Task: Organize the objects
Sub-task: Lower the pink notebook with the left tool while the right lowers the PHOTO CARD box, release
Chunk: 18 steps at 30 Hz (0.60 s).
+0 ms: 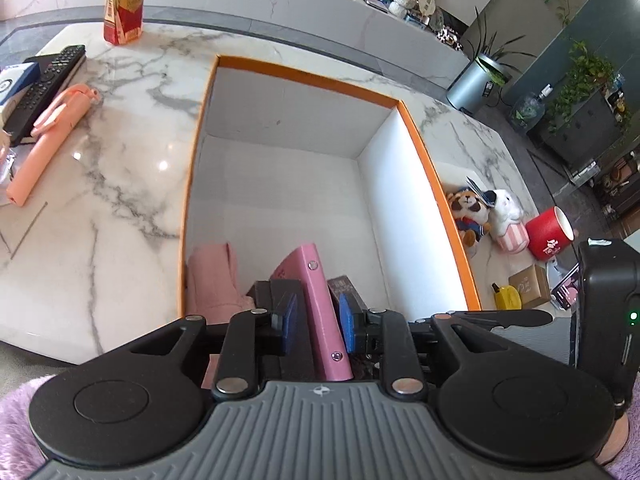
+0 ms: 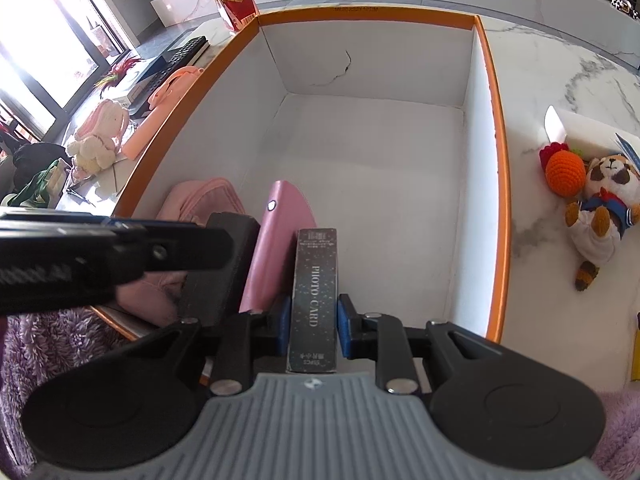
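A white box with an orange rim [image 1: 416, 128] [image 2: 496, 120] stands on the marble table. At its near end a pink binder [image 1: 320, 304] [image 2: 276, 240] stands on edge beside a pink pouch [image 1: 212, 276] [image 2: 200, 200]. My left gripper [image 1: 318, 320] straddles the binder; a thin dark gap shows between its left pad and the cover, so it is open. Just right of the binder, my right gripper [image 2: 314, 320] is shut on a dark speckled "PHOTO CARD" box [image 2: 314, 288] [image 1: 346, 284], held upright inside the big box. The left gripper's body [image 2: 100, 256] crosses the right wrist view.
Left of the box lie a peach selfie stick [image 1: 52, 136], a black remote [image 1: 44, 80] and a tea bottle [image 1: 124, 4]. On the right are plush toys [image 1: 472, 208] [image 2: 604, 208], a crocheted orange [image 2: 564, 176] and a red cup [image 1: 548, 236]. The far half of the box floor is bare.
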{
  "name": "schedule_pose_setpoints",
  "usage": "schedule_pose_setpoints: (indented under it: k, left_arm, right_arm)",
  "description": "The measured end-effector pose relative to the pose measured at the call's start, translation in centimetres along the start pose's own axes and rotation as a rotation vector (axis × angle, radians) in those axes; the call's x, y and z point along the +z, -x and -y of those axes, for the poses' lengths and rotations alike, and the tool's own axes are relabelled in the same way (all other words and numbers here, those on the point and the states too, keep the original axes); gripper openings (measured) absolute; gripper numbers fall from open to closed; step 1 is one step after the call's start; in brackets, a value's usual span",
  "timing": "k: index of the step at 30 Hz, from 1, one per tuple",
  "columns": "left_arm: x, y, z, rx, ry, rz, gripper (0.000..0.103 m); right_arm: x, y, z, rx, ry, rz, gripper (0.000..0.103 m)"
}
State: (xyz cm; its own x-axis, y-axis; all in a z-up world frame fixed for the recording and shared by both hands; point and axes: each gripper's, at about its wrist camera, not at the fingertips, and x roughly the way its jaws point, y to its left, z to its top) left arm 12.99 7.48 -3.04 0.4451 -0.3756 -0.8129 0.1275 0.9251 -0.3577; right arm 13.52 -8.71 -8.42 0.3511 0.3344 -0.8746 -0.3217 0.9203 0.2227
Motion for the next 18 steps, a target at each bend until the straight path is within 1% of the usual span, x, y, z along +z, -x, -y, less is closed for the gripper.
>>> schedule_pose_setpoints:
  k: [6, 8, 14, 18]
  left_arm:
    - [-0.1, -0.2, -1.2, 0.027, 0.033, -0.020, 0.027]
    - [-0.3, -0.4, -1.3, 0.023, 0.035, -0.028, 0.027]
    - [-0.7, -0.8, -1.1, 0.002, 0.028, -0.038, 0.027]
    - [-0.8, -1.1, -1.0, -0.005, 0.029, -0.041, 0.027]
  right_arm:
    - [0.4, -0.3, 0.3, 0.023, -0.049, -0.021, 0.027]
    - [0.5, -0.5, 0.4, 0.044, -0.074, -0.036, 0.030]
    - [0.6, -0.4, 0.7, 0.069, -0.122, -0.068, 0.030]
    - [0.6, -0.2, 0.7, 0.067, -0.119, -0.071, 0.030]
